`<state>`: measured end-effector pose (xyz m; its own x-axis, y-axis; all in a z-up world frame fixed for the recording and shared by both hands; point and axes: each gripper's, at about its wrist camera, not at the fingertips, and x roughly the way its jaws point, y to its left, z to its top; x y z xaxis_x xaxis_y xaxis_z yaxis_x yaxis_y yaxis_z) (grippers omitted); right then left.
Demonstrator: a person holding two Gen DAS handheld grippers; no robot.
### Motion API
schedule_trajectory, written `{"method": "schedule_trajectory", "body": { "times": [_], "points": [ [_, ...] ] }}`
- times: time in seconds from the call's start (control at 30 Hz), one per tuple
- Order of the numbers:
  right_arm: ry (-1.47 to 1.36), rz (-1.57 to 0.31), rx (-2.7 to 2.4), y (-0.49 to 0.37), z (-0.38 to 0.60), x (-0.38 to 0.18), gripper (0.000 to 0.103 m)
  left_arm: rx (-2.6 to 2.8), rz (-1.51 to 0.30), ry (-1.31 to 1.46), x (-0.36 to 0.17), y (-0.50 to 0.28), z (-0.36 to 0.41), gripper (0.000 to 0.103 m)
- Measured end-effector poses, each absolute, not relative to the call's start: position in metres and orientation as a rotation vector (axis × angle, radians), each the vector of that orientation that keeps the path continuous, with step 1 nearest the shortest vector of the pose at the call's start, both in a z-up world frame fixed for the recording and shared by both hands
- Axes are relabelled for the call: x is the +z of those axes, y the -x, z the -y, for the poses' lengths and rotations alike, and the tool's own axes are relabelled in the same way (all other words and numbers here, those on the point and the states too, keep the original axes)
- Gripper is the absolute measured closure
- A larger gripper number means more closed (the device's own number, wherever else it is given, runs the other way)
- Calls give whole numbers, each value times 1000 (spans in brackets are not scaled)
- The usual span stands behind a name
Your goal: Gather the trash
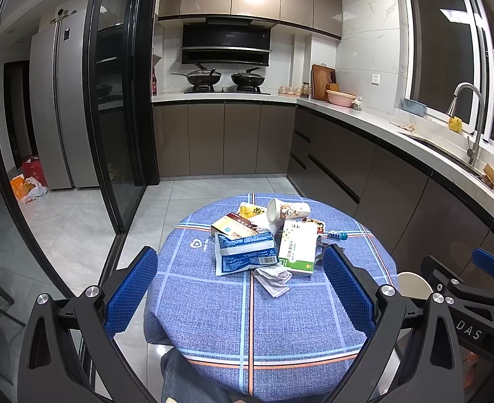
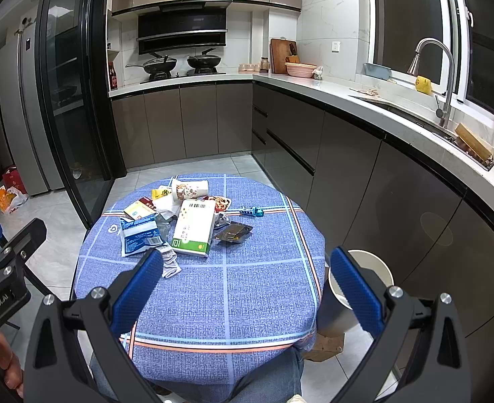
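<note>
The trash (image 1: 263, 235) lay in one messy heap on the round table (image 1: 213, 319), out in front of both tongs and not touching them. None of it looked picked up yet, so I think the whole job was left to do.

In the heap was a flat blue and white bag (image 1: 245, 252), crinkly and torn open. Just to its right sat a white and green box (image 1: 297, 247) made of thin card. Closest to the tongs was a scrunched paper slip (image 1: 272, 280). At the far side a paper cup (image 1: 287, 210) lay tipped over, with yellow and red wrappers beside it. To the right of the box was a dark shiny packet (image 2: 233, 235), and past it a small blue wrapper (image 2: 252, 211).

The left tongs (image 1: 240, 288) were wide open and held nothing. The right tongs (image 2: 247, 282) were wide open and empty too. Their pads were blue and bumpy.

A blue checked cloth covered the table. Below the right tongs, off the table's edge, stood a pale round bin (image 2: 378, 265), likely for the trash.
</note>
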<state>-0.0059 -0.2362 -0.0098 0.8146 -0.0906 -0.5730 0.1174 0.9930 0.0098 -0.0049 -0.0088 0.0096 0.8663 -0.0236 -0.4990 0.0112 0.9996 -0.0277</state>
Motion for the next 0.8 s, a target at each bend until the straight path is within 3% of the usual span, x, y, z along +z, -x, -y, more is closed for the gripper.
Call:
{"method": "schedule_trajectory", "body": {
  "times": [0.8],
  "points": [
    [-41, -670, -112, -20, 238, -24, 3, -20, -590, 42, -4, -24, 4, 8]
  ]
}}
